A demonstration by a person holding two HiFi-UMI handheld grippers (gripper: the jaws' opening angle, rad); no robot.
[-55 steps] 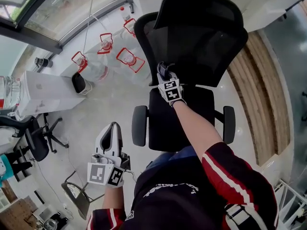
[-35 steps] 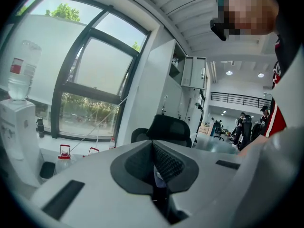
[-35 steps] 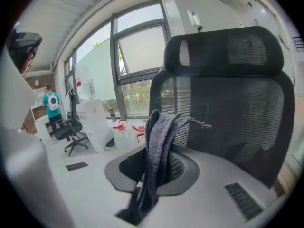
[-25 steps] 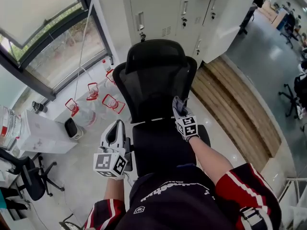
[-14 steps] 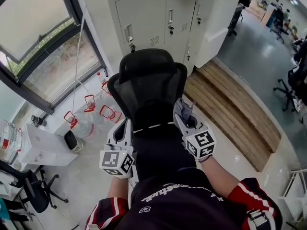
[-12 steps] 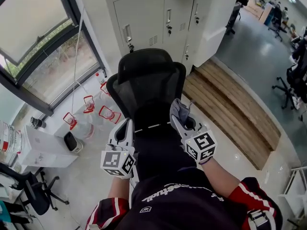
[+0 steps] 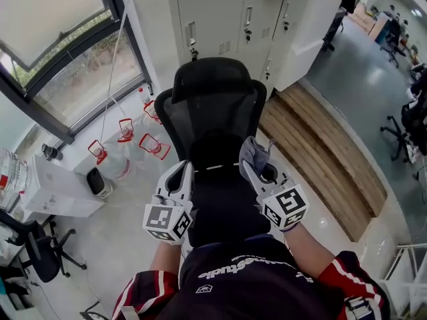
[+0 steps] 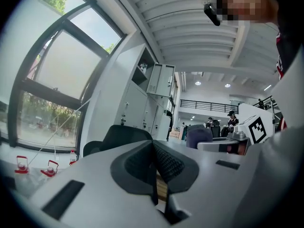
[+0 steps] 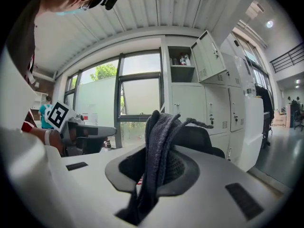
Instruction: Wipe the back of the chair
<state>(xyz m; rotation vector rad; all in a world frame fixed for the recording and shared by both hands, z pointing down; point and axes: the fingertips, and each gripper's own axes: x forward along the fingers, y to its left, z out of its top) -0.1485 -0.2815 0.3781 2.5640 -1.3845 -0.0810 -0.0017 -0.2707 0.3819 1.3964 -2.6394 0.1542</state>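
Looking down in the head view, we see the chair (image 7: 217, 115) straight ahead, its black mesh back topped by a headrest, standing in front of the lockers (image 7: 220, 12). The left gripper (image 7: 183, 171) sits just beside the lower left edge of the back. The right gripper (image 7: 257, 169) sits just beside the lower right edge, so the chair lies between the two. A grey cloth (image 7: 251, 151) sticks up from the right gripper's tip, close to the back's edge; we cannot tell whether it touches. Bottles (image 7: 127, 145) with red handles stand on the floor at the left below the window (image 7: 60, 39), and a wooden step (image 7: 320, 145) runs along the right.

In the left gripper view, the left gripper (image 8: 154, 170) has its jaws pressed together with nothing between them. The chair (image 8: 121, 134) shows beyond the jaws and a little to their left, apart from them. The right gripper (image 8: 213, 145) appears at the right with the cloth (image 8: 198, 136) at its front.

In the right gripper view, the right gripper (image 9: 154, 172) is clamped on the cloth (image 9: 159, 141), which stands up folded between the jaws and flops over to the right. The chair (image 9: 202, 137) rises just behind the cloth, to its right. The left gripper (image 9: 95, 137) shows at the left.
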